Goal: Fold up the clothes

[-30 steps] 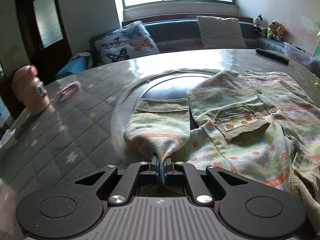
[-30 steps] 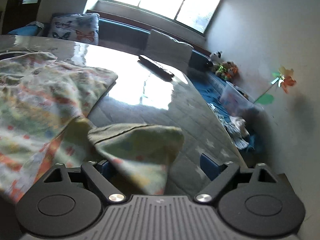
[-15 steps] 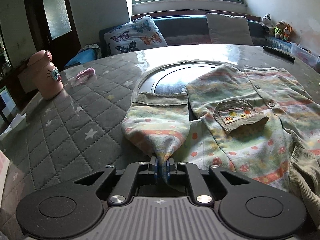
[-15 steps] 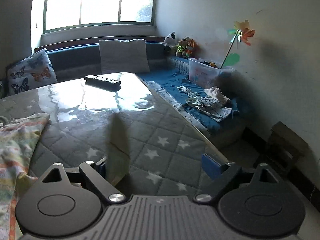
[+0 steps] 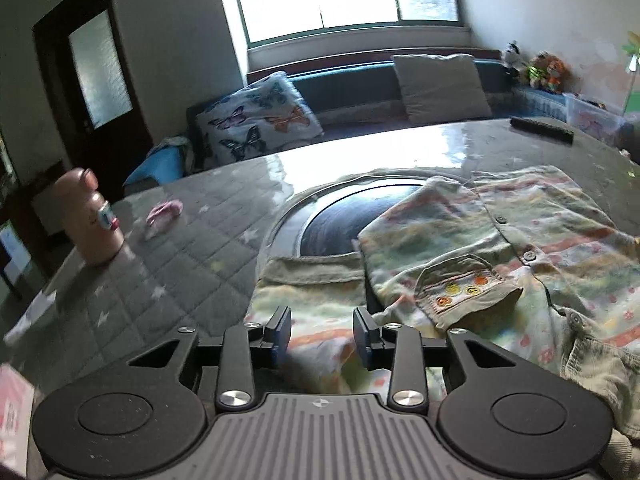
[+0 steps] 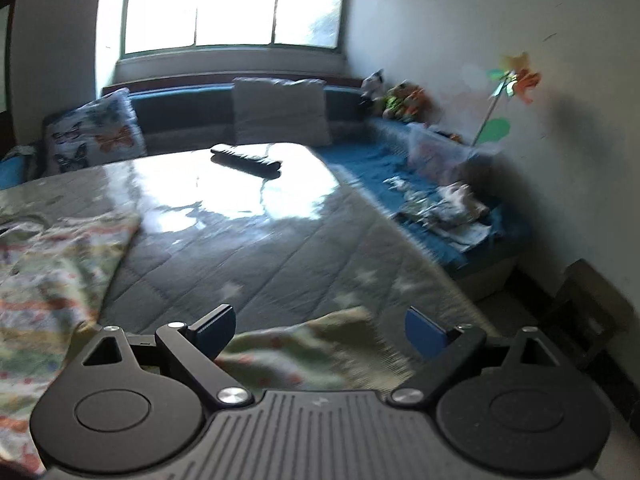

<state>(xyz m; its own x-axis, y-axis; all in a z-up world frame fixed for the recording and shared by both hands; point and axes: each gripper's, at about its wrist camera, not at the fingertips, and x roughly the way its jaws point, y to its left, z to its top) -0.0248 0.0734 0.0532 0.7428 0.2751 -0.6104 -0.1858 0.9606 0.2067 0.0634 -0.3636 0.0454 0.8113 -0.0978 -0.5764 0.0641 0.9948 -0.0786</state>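
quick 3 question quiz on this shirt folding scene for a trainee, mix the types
1. True or false: the left gripper is clamped on the sleeve.
2. What lies near the table's far edge? A) remote control B) mug C) book
3. Fill in: the chest pocket of the shirt shows three small round ____ patches.

Key:
1. False. Its jaws have just been opening and stand apart over the sleeve, pads not pressing it.
2. A, the remote control.
3. Embroidered.
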